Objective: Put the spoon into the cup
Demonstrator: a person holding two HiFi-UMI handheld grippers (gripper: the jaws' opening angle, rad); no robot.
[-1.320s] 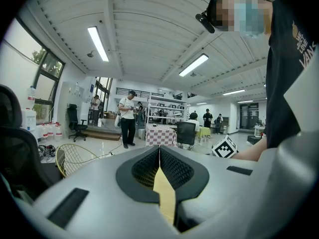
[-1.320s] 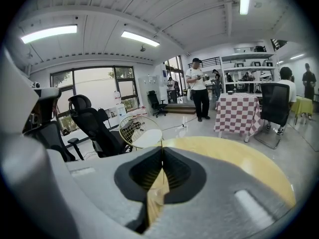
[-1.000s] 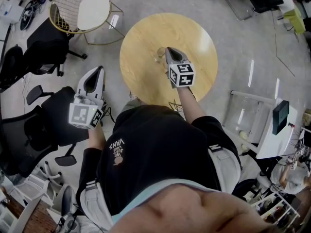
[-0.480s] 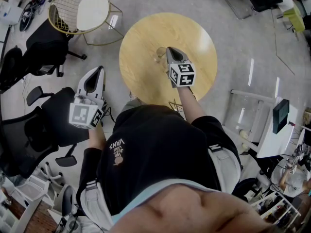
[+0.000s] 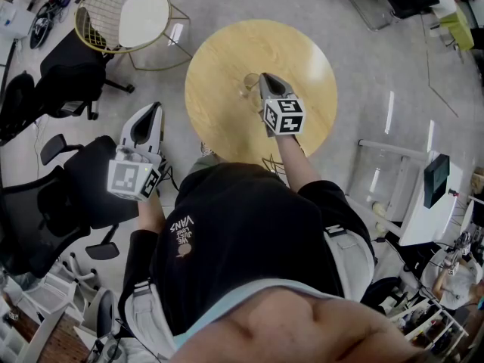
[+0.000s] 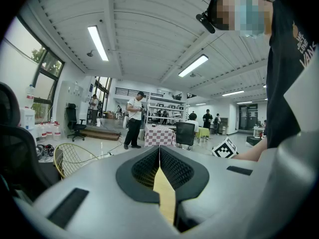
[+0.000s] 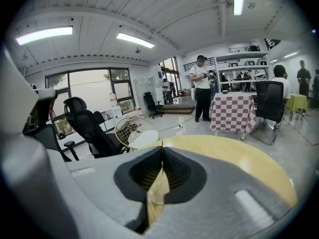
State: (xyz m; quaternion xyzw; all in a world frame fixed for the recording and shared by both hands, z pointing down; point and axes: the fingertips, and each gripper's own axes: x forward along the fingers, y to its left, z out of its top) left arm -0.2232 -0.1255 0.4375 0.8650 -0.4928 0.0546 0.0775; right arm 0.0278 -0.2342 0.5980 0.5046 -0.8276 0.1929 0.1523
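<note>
The right gripper (image 5: 264,78), jaws pressed together on nothing, is just beside the clear glass cup (image 5: 249,86) on the round wooden bench (image 5: 219,51). The left gripper (image 5: 156,107), jaws likewise together, is well apart from it. The spoon is perhaps already inside the cup.

Bare tabletop (image 5: 302,55) surrounds the cup (image 5: 250,84); a wire chair (image 5: 128,17) stands apart.

The small clear glass cup (image 5: 248,86), near the middle of the round wooden tabletop (image 5: 310,59), is partly covered by the right gripper (image 5: 265,78) — its contents are too small to tell. The tabletop's near edge is hidden behind the person's black shirt (image 5: 242,233) and right forearm (image 5: 291,153). In the right gripper view the gripper's own grey body covers the tabletop's near part — the slot behind its closed jaws shows only a pale yellowish blur.
</note>
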